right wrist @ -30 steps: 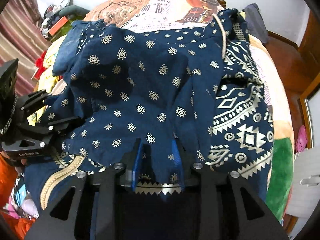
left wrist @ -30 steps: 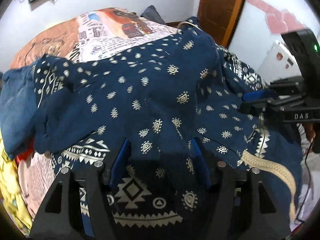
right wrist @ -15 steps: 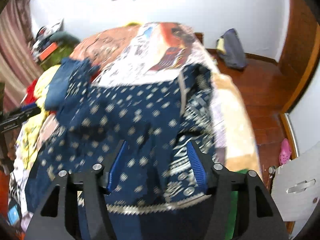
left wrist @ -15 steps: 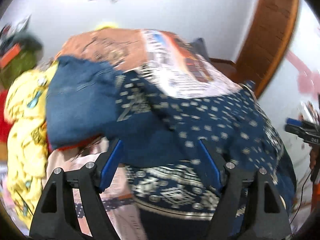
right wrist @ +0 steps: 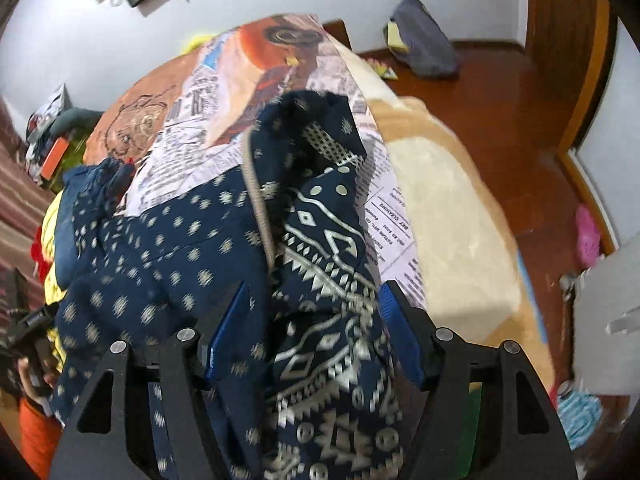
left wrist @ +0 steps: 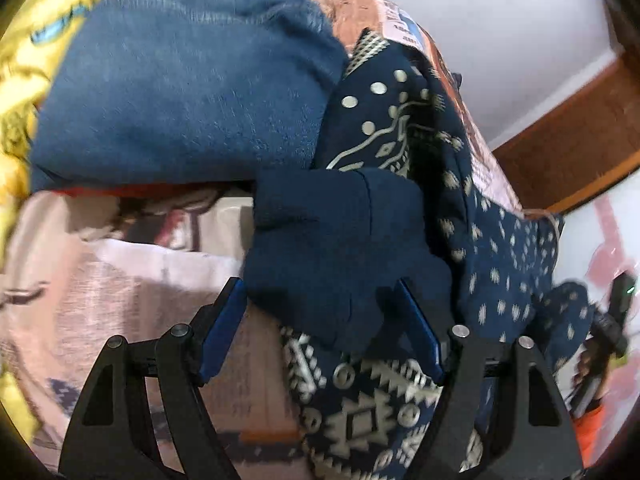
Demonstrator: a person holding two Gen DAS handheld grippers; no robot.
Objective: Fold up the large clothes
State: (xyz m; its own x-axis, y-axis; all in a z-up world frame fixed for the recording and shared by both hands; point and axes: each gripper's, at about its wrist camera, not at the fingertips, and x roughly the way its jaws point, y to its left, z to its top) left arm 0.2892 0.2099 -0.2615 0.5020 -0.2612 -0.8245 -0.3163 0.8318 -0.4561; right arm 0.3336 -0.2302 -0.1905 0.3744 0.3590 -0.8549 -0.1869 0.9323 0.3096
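**Finding the cloth edge below each gripper**

Lying on the bed, the big dark blue dress (right wrist: 172, 280) with small pale marks is bunched up, not flat. Its long way seems to run from the near edge of the bed up toward the wall — one end sits under the cameras, the other end reaches the printed bed cover (right wrist: 224, 92).

The right gripper (right wrist: 314, 332) points down at the dress. Its jaws are opening, and the part of the cloth with the big zigzag border lies between them, but the blue pads do not look pressed on it. A pale cord edge runs up the cloth just left of the middle.

The left gripper (left wrist: 320, 328) also points down with its jaws wide apart. A plain dark blue flap of the dress lies between them, loose, with the zigzag border just below it. A lighter blue top (left wrist: 180, 80) sits just beside the dress, up and to the left, and yellow cloth (left wrist: 24, 60) lies past that.

Both grippers are right over the dress, one on each side. My guess is that the next move needs each one to find a fresh edge — the left on the flap, the right on the border.
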